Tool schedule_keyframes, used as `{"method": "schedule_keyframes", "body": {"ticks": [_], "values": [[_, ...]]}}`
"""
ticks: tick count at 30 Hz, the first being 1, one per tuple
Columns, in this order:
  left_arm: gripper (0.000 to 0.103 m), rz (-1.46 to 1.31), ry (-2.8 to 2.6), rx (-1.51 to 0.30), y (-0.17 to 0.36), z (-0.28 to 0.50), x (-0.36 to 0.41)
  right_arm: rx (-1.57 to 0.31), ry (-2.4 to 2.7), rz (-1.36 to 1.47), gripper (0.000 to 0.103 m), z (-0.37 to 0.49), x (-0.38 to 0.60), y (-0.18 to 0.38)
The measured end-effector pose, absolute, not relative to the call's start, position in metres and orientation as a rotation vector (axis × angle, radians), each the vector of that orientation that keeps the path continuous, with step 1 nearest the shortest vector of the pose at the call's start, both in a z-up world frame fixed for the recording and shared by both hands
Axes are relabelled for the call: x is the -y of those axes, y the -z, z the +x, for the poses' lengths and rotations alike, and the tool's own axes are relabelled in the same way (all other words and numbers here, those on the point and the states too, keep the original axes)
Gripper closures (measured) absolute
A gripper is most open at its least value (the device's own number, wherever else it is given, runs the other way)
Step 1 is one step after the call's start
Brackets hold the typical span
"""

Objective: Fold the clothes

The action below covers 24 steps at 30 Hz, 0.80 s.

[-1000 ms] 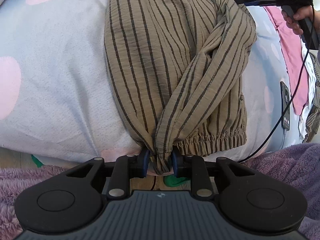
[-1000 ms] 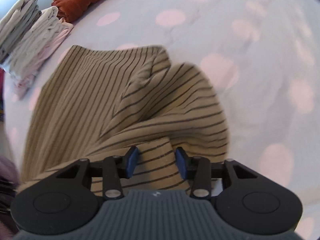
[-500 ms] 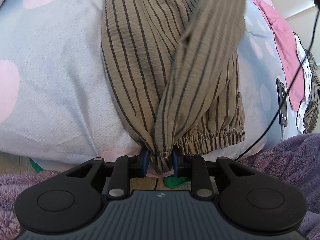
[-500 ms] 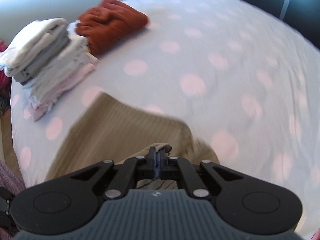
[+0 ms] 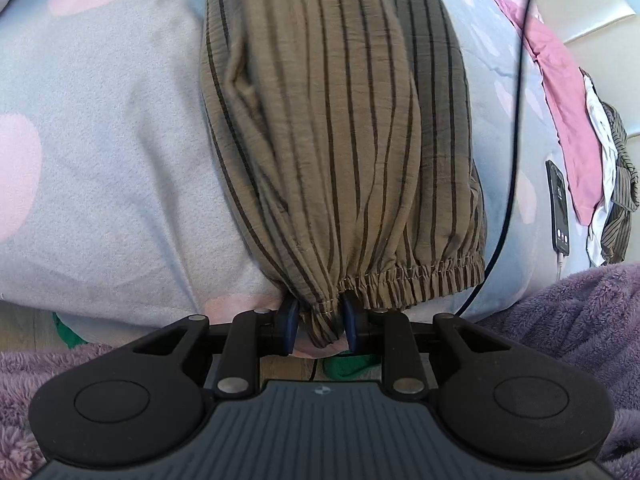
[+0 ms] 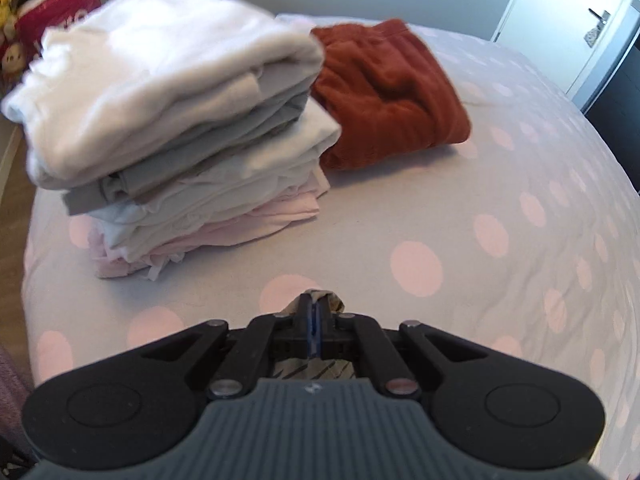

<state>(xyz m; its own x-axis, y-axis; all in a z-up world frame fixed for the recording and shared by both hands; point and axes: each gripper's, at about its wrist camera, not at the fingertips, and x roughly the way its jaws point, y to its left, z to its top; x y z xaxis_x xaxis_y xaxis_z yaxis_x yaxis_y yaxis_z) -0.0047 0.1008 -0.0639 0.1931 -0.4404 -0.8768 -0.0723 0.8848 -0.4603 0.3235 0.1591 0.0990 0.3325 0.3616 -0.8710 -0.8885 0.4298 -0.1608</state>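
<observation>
Running straight away from the jaws of the left gripper, the striped garment lies on the dotted bed cover with its long axis along the pointing direction, its gathered elastic hem nearest the jaws, which pinch a bunch of that hem. It is olive-brown crinkled cloth with thin dark stripes along its length. The jaws of the right gripper are pressed together on a small tuft of the same striped cloth, with a pile of folded clothes ahead to their left.
</observation>
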Motion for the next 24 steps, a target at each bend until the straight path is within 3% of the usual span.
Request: {"method": "schedule_keyframes", "body": {"ticks": [2,5,13,24], "values": [[0.081,-0.456,0.271,-1.364,0.065,-0.003,-0.103,-0.888,-0.88,-0.74,0.095,0.326,-0.16,-0.082],[0.081,-0.454,0.272,-1.363,0.064,-0.004,-0.104,-0.897,-0.845,-0.713,0.073,0.33,-0.147,-0.073],[0.081,-0.438,0.268,-1.351,0.062,-0.003,-0.096,-0.892,-0.768,-0.632,0.073,0.315,-0.069,-0.097],[0.081,-0.446,0.24,-1.328,0.061,-0.008,-0.093,-1.024,-0.503,-0.433,0.069,0.286,0.074,-0.049]]}}
